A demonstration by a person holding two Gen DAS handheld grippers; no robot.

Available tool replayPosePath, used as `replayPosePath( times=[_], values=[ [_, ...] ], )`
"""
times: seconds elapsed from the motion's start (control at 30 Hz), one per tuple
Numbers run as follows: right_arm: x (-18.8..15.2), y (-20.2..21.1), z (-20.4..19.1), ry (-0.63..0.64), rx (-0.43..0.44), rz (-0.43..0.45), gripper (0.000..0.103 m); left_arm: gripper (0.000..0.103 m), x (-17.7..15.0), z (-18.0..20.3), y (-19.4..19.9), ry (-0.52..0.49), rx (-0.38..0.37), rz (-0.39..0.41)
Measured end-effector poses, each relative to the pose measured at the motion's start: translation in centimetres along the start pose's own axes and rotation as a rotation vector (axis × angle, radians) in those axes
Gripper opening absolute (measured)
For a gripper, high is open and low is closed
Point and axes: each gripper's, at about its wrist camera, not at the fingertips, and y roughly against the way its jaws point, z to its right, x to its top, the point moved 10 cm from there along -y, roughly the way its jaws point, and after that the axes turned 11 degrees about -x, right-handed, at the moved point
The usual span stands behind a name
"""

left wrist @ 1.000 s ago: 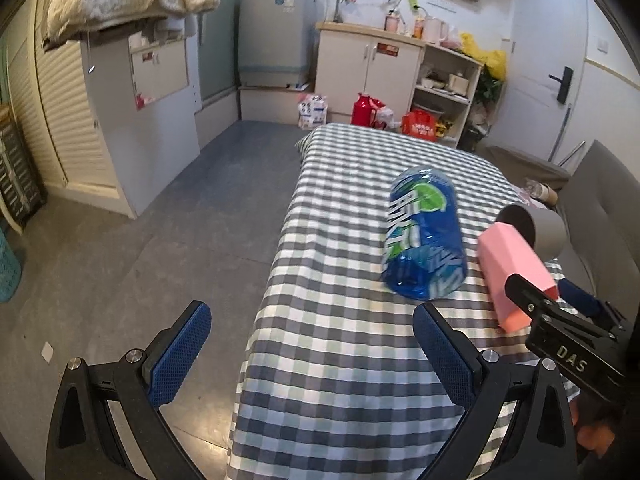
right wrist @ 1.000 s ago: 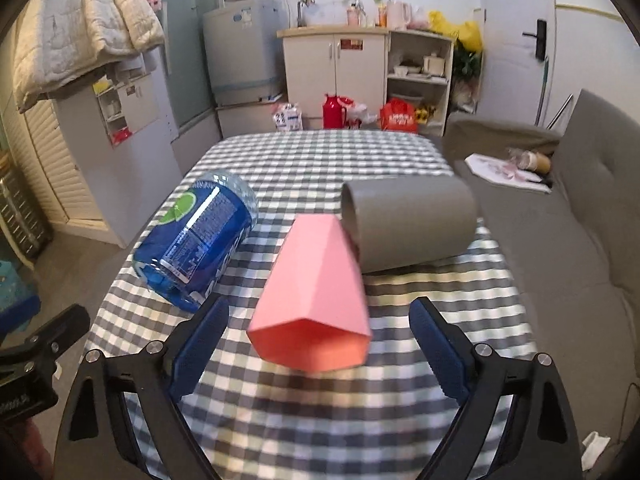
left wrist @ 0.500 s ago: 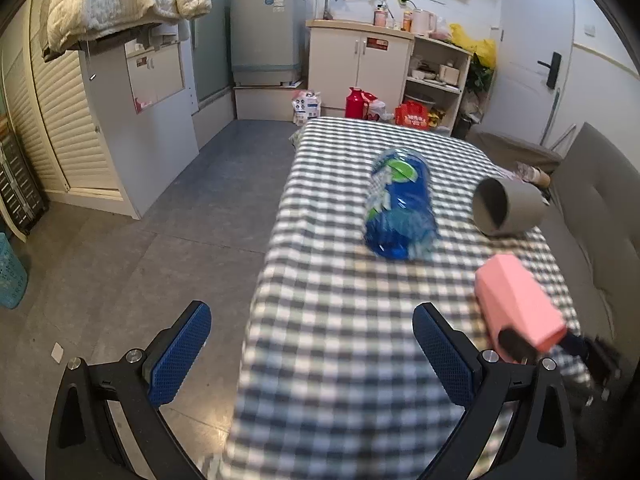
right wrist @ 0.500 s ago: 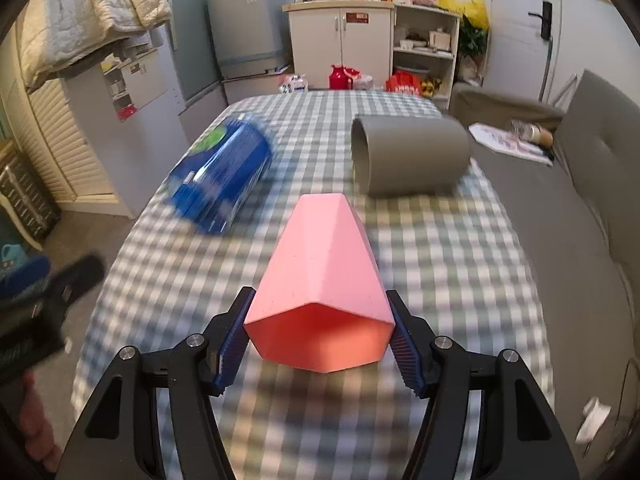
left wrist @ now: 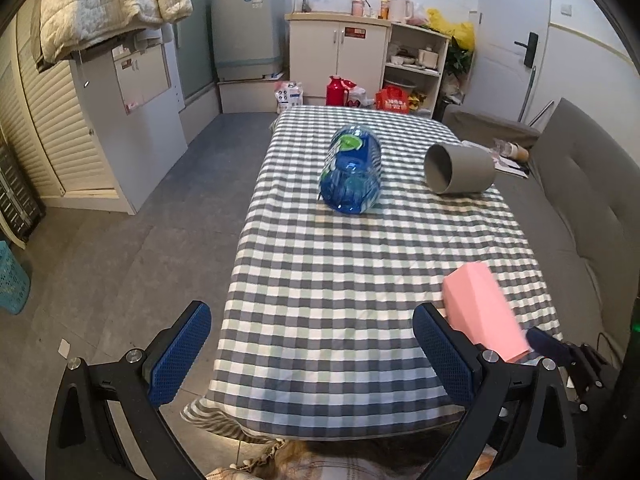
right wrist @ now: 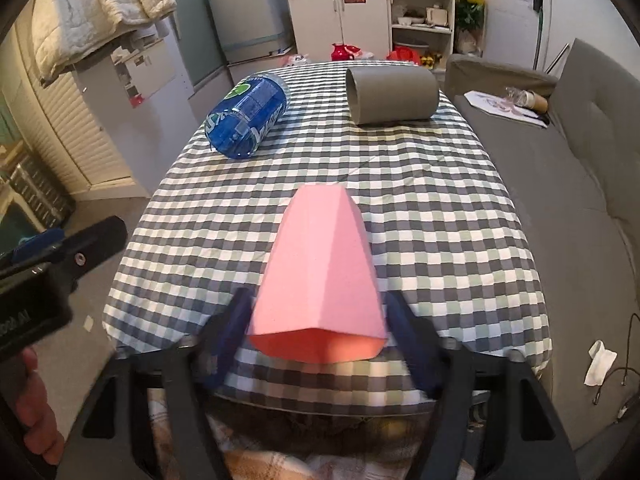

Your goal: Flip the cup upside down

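Observation:
A pink faceted cup [right wrist: 320, 276] is held on its side in my right gripper [right wrist: 318, 344], which is shut on it near its open rim; the mouth faces the camera and the cup is lifted above the checked table [right wrist: 440, 208]. In the left wrist view the pink cup [left wrist: 482, 312] shows at the lower right, over the table's near right corner. My left gripper [left wrist: 312, 356] is open and empty, at the table's near edge.
A blue soda-can-shaped cup [left wrist: 352, 170] [right wrist: 248, 120] and a grey cup [left wrist: 458, 168] [right wrist: 392, 94] lie on their sides on the far half of the table. A grey sofa [right wrist: 580, 168] runs along the right. Floor lies to the left.
My right gripper closed on the pink cup, lifted it off the table and drew it back toward the near edge. My left gripper pulled back from the blue cup.

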Motion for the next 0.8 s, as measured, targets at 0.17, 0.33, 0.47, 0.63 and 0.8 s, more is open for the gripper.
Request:
replayPosePath(
  times=[0.17,0.33,0.47,0.63,0.8],
  values=[
    [1.4,2.9,2.3,-0.038,0.022,0.052,0.087,0.103,1.0,1.3,-0.2,0.004,0.0,-0.035],
    [2.8,4.5,6.4,0.036,-0.141,0.09,0.087,0.103,2.0,4.6,-1.4,-0.007,-0.035,-0.077],
    [3.6,4.3,9.2,0.072,-0.233,0.093,0.087,0.103,2.1,6.9,-3.0,-0.026,-0.032,-0.117],
    [3.9,2.9,12.1,0.054,-0.278,0.081,0.087,0.103,1.2,10.0,-6.2,-0.059,-0.078,-0.204],
    [4.4,1.4,13.1,0.04,-0.269,0.079,0.087,0.102,0.4,11.1,-9.6,-0.053,-0.104,-0.289]
  ],
)
